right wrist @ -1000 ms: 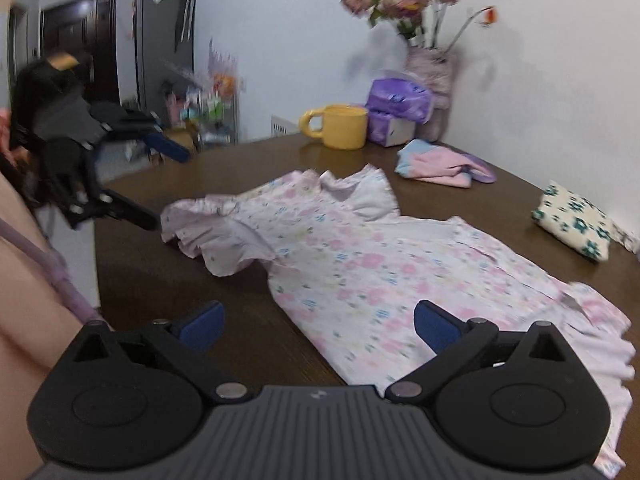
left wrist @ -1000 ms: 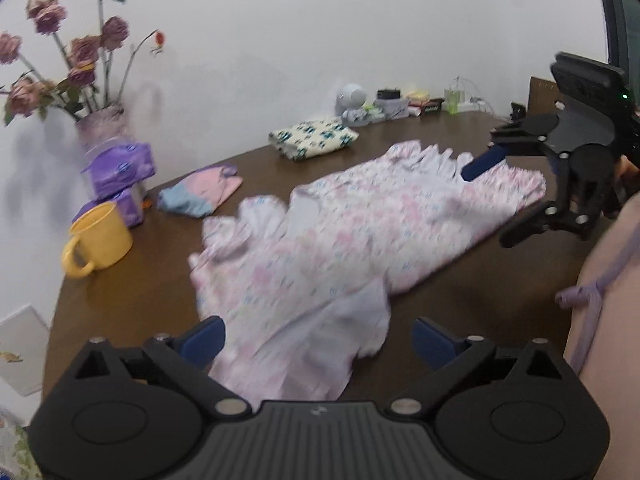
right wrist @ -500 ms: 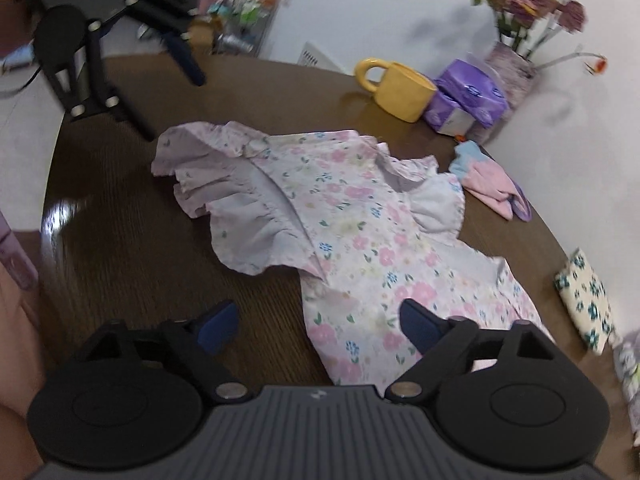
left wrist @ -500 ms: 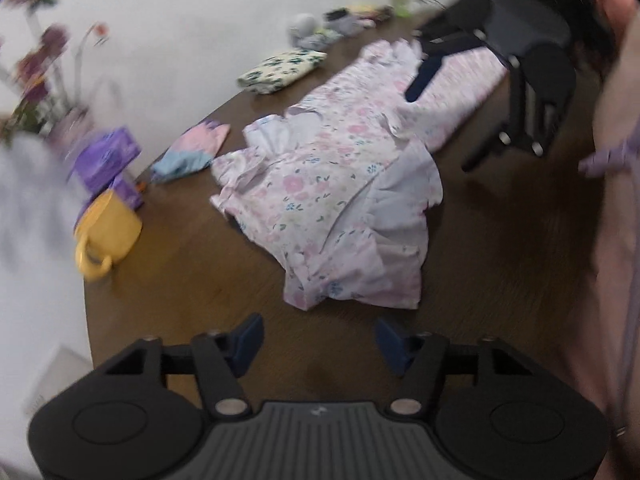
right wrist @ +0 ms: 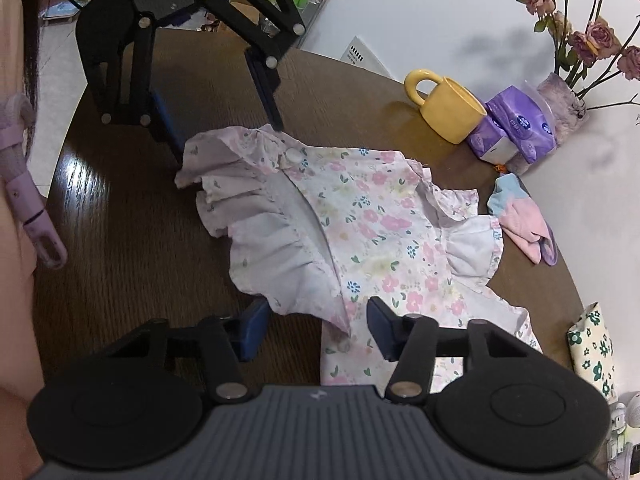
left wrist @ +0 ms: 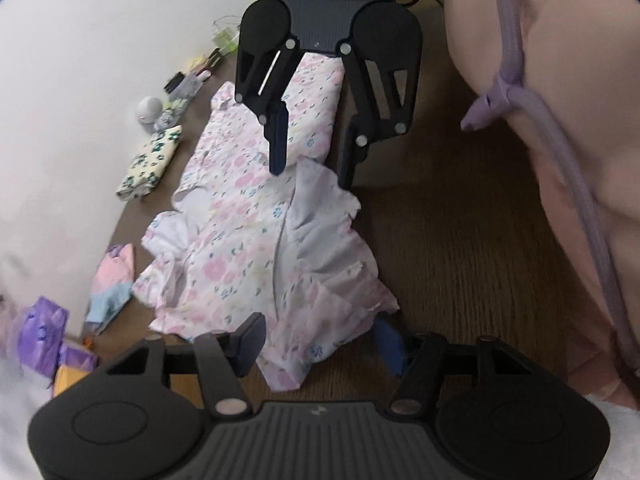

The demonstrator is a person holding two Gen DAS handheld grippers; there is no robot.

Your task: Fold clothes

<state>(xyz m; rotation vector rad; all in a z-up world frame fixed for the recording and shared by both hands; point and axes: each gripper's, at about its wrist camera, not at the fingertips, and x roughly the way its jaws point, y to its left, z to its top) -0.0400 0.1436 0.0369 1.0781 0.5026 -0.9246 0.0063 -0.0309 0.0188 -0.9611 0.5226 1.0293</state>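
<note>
I see the dress (left wrist: 256, 236) lying flat on the table (left wrist: 460, 248), its long axis running from my left gripper (left wrist: 320, 340) toward my right gripper (left wrist: 312, 160). The ruffled shoulder end lies at the left gripper, and the skirt stretches away under the right one. Both sets of jaws are closing, each with a ruffled edge between the fingers; I cannot tell whether the pads press the cloth. A mug (right wrist: 448, 104) stands well apart.

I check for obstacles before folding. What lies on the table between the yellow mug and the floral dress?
Nothing: in the right wrist view, only bare brown table separates the yellow mug from the floral dress.
</note>
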